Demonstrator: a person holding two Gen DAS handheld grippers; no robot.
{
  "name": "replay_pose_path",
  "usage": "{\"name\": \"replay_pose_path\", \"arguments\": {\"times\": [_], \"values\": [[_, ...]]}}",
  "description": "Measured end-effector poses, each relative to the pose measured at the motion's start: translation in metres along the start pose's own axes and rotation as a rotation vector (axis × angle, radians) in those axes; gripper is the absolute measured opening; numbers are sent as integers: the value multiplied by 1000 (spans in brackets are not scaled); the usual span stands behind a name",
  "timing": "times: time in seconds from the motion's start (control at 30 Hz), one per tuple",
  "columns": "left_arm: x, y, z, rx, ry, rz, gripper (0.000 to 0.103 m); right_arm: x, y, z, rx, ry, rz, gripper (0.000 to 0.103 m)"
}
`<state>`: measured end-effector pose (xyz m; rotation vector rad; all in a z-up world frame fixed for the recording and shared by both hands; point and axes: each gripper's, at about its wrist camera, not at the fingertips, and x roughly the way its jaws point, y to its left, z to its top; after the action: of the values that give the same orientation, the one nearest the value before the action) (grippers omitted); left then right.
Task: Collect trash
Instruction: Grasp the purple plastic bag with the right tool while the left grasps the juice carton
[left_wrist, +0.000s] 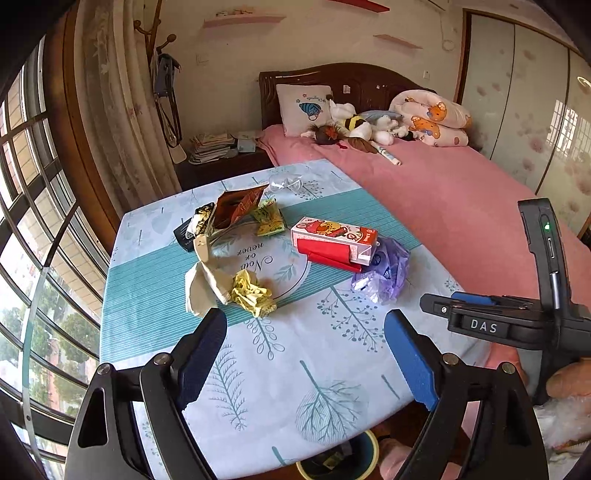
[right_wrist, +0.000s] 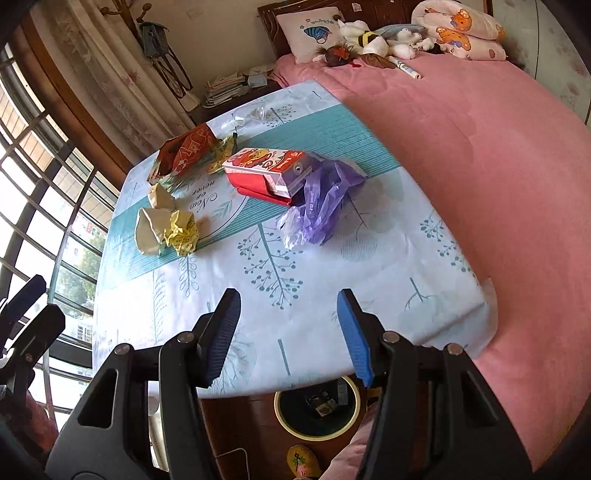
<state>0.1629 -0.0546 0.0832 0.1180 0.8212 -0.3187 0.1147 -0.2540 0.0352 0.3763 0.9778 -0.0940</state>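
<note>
Two grippers, left gripper (left_wrist: 306, 345) and right gripper (right_wrist: 288, 332), hang released and empty above the desk (right_wrist: 332, 295), angled down. Trash lies farther off: yellow wrapper (left_wrist: 253, 295), red carton (right_wrist: 269, 171), purple bag (right_wrist: 319, 206). Bin (right_wrist: 317, 410) sits on the floor below the near edge.

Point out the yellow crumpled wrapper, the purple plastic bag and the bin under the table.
yellow crumpled wrapper (left_wrist: 253, 293), left wrist view, middle of the wad.
purple plastic bag (right_wrist: 319, 206), right wrist view, middle of the crumpled film.
bin (right_wrist: 282, 422), right wrist view, its pale rim at the left.
</note>
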Motion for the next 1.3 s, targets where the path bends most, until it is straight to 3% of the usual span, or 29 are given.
{"name": "replay_pose_path", "arguments": {"times": [0.2, 0.4, 0.47, 0.57, 0.67, 1.07, 1.3], "values": [[94, -22, 58, -106, 135, 0, 88, 91, -30, 65, -13, 134, 38, 51], [182, -26, 102, -249, 254, 22, 88, 174, -57, 105, -40, 278, 106, 51], [204, -25, 114, -277, 276, 43, 88, 192, -60, 112, -67, 307, 126, 42], [227, -20, 123, -307, 298, 71, 88, 203, -61, 124, -138, 301, 157, 25], [246, -18, 131, -316, 313, 92, 88, 212, -65, 136, -136, 340, 199, 15], [280, -14, 158, -350, 332, 106, 88, 194, -42, 186, -251, 249, 292, 11], [319, -8, 166, -335, 442, 121, 88, 199, -45, 197, -259, 237, 282, 11]]}}
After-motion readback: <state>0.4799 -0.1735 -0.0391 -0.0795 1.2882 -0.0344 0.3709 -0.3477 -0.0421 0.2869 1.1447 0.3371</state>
